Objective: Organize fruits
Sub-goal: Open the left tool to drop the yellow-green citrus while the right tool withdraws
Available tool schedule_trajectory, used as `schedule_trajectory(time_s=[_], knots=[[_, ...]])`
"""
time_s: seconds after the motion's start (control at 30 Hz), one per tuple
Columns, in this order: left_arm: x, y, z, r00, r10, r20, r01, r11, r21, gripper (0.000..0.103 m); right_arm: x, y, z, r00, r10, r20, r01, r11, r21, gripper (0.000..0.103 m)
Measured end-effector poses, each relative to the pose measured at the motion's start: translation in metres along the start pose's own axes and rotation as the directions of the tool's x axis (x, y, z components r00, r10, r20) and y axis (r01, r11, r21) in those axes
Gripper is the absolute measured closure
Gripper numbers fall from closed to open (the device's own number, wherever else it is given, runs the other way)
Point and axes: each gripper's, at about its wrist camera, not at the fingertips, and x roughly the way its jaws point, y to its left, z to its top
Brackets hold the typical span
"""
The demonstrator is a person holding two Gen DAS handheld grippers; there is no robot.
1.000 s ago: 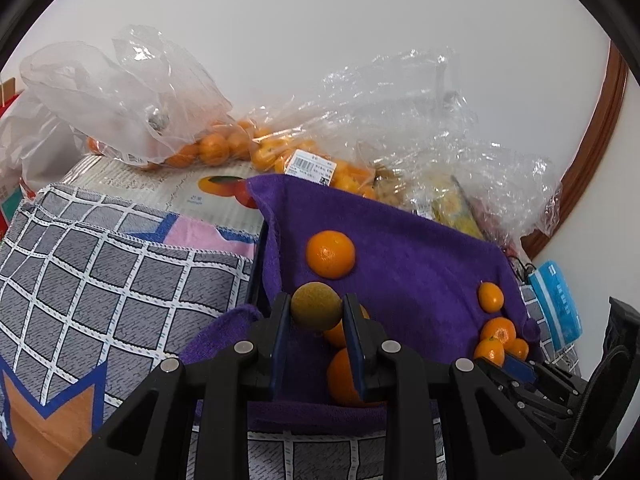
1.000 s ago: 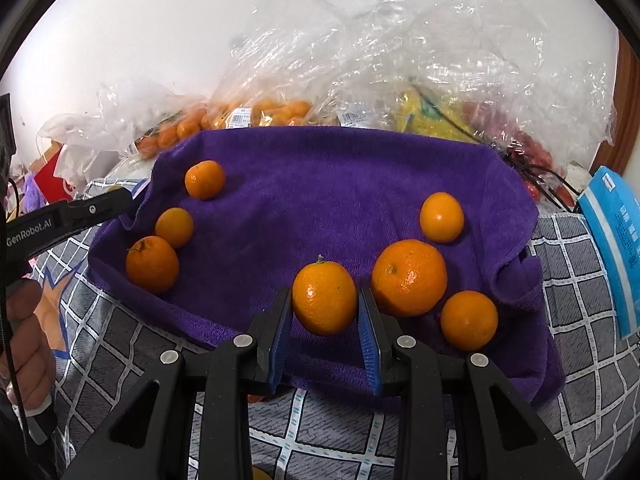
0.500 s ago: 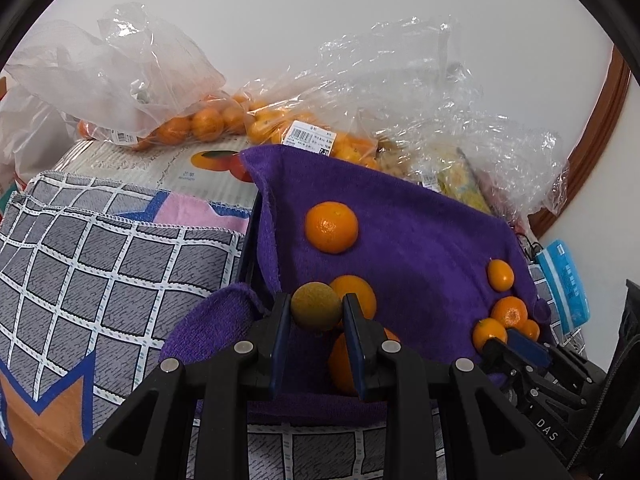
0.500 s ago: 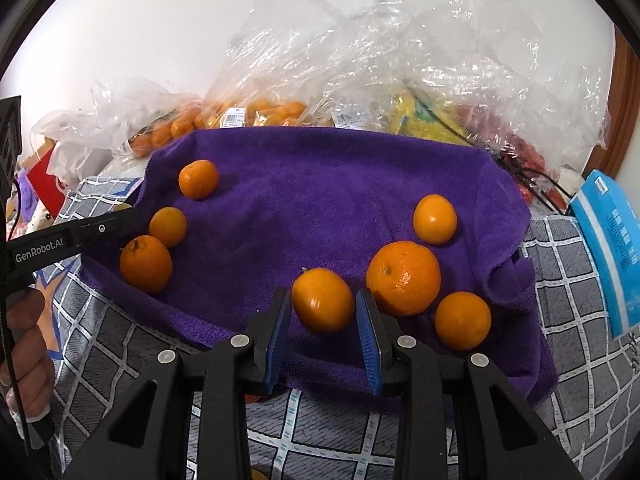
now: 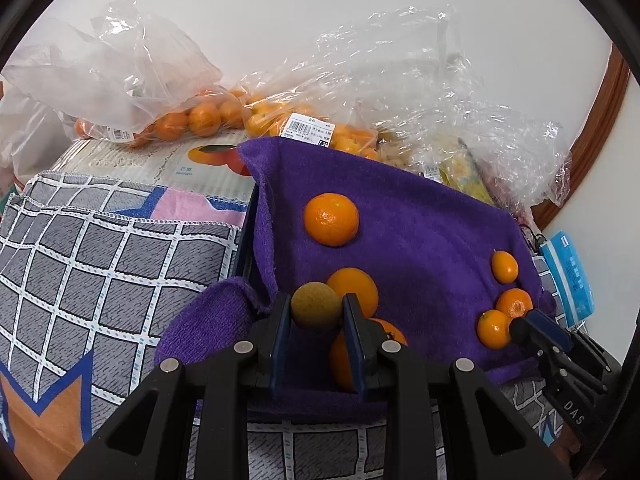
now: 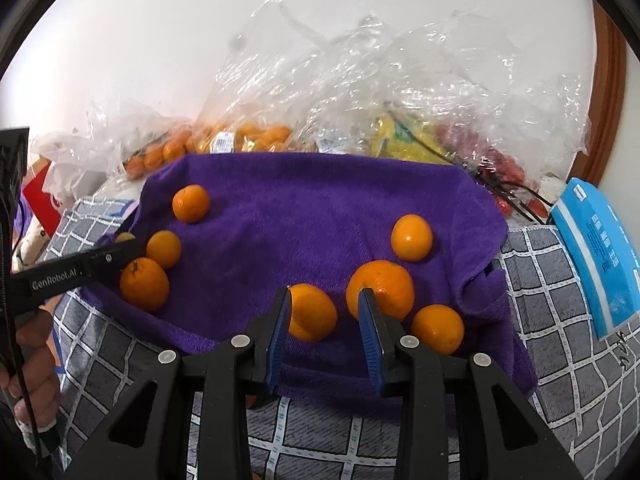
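Now the left gripper (image 5: 316, 316) has its jaws pinched tight on a dull greenish-brown fruit (image 5: 316, 306), held over the near left corner of the purple towel (image 5: 420, 240), just in front of two oranges lying there. The right gripper (image 6: 324, 320) has its jaws opening: a small orange (image 6: 312, 312) sits on the towel's near edge between them, against the left pad and clear of the right one. A larger orange (image 6: 382, 288) lies just behind the right jaw. Bagged fruit (image 6: 248, 136) is heaped along the towel's far edge.

A home: checked bedspread (image 5: 100, 264), supermarket fruit bags (image 5: 224, 108), wooden door frame (image 5: 596, 128).
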Motion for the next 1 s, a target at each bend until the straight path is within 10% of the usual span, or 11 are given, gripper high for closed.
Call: schedule_trajectory(time_s=[1.0], knots=[[-0.057, -0.008, 0.008, 0.986, -0.071, 0.151, 0.073, 0.997, -0.009, 0.059, -0.088, 0.003, -0.015, 0.981, -0.172, 0.092, 0.17, 0.985, 0.033, 0.061]])
